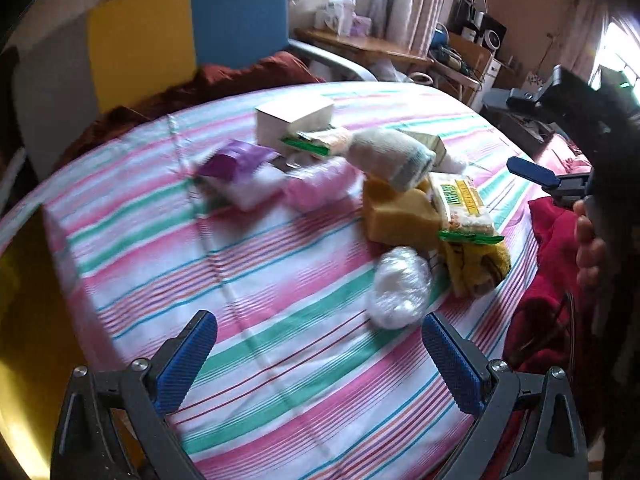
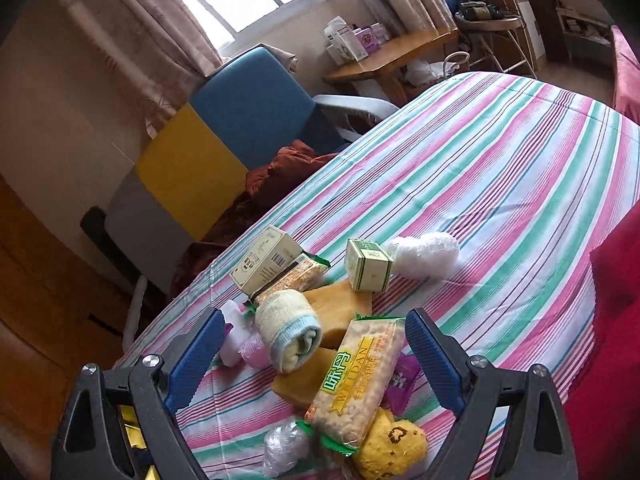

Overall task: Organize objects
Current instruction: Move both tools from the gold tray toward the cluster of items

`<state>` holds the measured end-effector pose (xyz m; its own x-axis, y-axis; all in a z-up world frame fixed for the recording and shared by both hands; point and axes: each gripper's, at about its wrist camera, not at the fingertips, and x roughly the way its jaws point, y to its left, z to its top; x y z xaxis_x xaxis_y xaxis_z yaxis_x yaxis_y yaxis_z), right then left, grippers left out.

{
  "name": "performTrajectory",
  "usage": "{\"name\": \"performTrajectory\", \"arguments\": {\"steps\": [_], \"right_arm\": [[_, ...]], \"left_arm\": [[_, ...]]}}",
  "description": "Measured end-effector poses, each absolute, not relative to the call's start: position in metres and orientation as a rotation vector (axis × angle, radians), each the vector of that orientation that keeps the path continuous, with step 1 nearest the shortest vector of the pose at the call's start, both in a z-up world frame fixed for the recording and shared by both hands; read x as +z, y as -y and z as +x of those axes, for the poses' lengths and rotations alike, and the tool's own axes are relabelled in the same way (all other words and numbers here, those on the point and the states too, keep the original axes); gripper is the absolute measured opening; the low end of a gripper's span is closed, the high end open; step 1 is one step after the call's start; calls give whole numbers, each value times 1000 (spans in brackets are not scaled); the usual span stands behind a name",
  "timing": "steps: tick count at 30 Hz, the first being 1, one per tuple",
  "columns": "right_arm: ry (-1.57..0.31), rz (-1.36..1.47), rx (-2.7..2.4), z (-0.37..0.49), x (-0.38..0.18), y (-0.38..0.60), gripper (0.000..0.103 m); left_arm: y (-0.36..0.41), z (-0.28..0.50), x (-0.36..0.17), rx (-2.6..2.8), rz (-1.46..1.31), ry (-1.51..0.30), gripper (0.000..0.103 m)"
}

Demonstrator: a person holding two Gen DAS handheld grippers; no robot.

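Observation:
A pile of small objects lies on the striped bed cover [image 1: 280, 264]. In the left wrist view I see a white box [image 1: 292, 118], a purple packet [image 1: 240, 164], a pink bundle [image 1: 320, 184], a rolled cream sock [image 1: 390, 158], an orange sponge [image 1: 400, 212], a snack packet [image 1: 462, 204], a yellow cloth [image 1: 476, 268] and a clear plastic ball [image 1: 400, 288]. My left gripper [image 1: 320, 360] is open and empty, short of the ball. My right gripper [image 2: 312, 360] is open above the snack packet [image 2: 356, 380] and rolled sock [image 2: 288, 332], holding nothing. It also shows in the left wrist view [image 1: 532, 172].
A blue and yellow headboard [image 1: 180, 44] and a brown blanket [image 1: 224, 84] lie behind the bed. A red blanket [image 1: 556, 280] is on the right. A wooden desk [image 2: 392, 56] with boxes stands by the window. A small green box [image 2: 368, 266] and white wrap [image 2: 428, 254] lie further out.

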<state>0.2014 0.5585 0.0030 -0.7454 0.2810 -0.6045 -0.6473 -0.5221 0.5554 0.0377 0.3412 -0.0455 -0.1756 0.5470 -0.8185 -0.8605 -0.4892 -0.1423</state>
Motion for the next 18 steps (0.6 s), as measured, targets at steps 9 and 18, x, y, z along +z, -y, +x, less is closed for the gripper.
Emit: {"name": "performTrajectory", "arguments": {"steps": [9, 18], "right_arm": [[-1121, -639, 2259, 197, -3, -562, 93], [-1119, -665, 2247, 195, -5, -563, 93]], "left_arm": [[-388, 48, -61, 1753, -1041, -470, 101], [-412, 42, -89, 1714, -1123, -490, 76]]}}
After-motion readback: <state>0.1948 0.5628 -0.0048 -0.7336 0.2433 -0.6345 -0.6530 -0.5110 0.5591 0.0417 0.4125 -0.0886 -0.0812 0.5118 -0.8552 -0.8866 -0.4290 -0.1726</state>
